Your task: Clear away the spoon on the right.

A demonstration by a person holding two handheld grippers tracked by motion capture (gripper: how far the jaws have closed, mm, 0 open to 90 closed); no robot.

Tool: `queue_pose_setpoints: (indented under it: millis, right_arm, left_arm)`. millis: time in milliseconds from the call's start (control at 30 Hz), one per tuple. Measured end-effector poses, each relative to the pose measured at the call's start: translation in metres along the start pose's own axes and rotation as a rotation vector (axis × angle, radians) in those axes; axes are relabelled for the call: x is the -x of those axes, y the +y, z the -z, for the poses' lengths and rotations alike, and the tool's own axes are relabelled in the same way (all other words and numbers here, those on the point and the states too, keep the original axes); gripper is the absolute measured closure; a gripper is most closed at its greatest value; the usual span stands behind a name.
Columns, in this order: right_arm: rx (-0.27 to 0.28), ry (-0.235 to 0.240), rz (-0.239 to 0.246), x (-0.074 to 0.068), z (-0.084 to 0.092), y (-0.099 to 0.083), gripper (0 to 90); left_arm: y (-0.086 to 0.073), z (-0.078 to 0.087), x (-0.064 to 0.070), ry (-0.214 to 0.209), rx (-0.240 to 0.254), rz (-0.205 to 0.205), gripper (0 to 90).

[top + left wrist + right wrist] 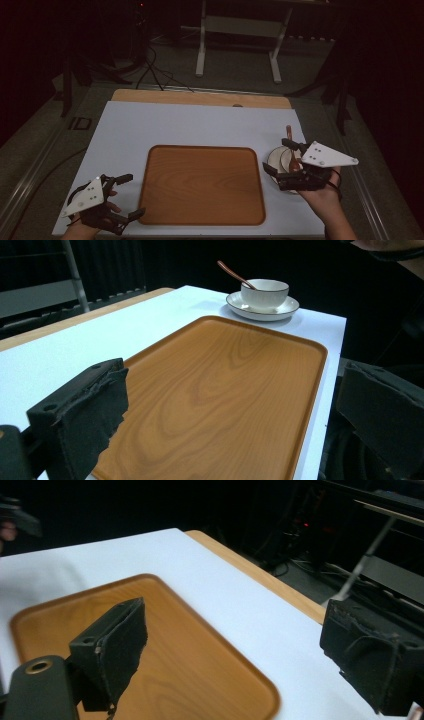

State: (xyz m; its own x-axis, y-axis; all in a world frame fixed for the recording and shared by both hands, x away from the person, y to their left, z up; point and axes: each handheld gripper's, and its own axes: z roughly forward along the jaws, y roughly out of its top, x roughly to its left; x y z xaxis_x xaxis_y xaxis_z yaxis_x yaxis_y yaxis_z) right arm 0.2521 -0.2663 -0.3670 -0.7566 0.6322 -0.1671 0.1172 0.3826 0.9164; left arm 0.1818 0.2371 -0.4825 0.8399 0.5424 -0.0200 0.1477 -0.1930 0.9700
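An empty wooden tray [202, 185] lies in the middle of the white table top [190, 125]. To its right stands a white cup [286, 159] on a saucer [272, 159], with a brown spoon [290, 134] leaning in the cup. My right gripper [275, 156] is open and hovers just over the cup and saucer, its jaws pointing left across the tray [185, 650]. At the tray's near left corner my left gripper [134, 195] is open and holds nothing. In the left gripper view the cup [264, 292], saucer [240, 305] and spoon [232, 274] lie beyond the tray [225, 390].
A strip of bare wooden table [200, 97] runs along the far edge of the white top. Beyond it on the floor stand a white frame's legs [201, 55] and black cables [150, 70]. The surroundings are dark.
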Motion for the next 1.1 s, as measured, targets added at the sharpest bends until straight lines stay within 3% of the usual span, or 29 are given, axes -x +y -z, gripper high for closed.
queue_pose_setpoints:
  millis: [167,633,733,1100]
  right_arm:
    - [-0.017,-0.046,-0.018,0.017,-0.003,-0.003,12.8]
    - [-0.084,-0.179,-0.129,0.063,-0.015,-0.025,14.2]
    - [-0.112,-0.222,-0.181,0.078,-0.021,-0.035,15.7]
    - [-0.186,-0.344,-0.301,0.107,-0.037,-0.067,28.4]
  left_arm:
    - [0.000,0.000,0.000,0.001,-0.002,0.000,1.1]
    - [0.000,-0.001,0.000,0.003,-0.007,-0.005,1.1]
    - [0.000,-0.001,0.000,0.003,-0.008,-0.006,1.1]
    - [-0.001,-0.002,0.001,0.006,-0.013,-0.008,1.1]
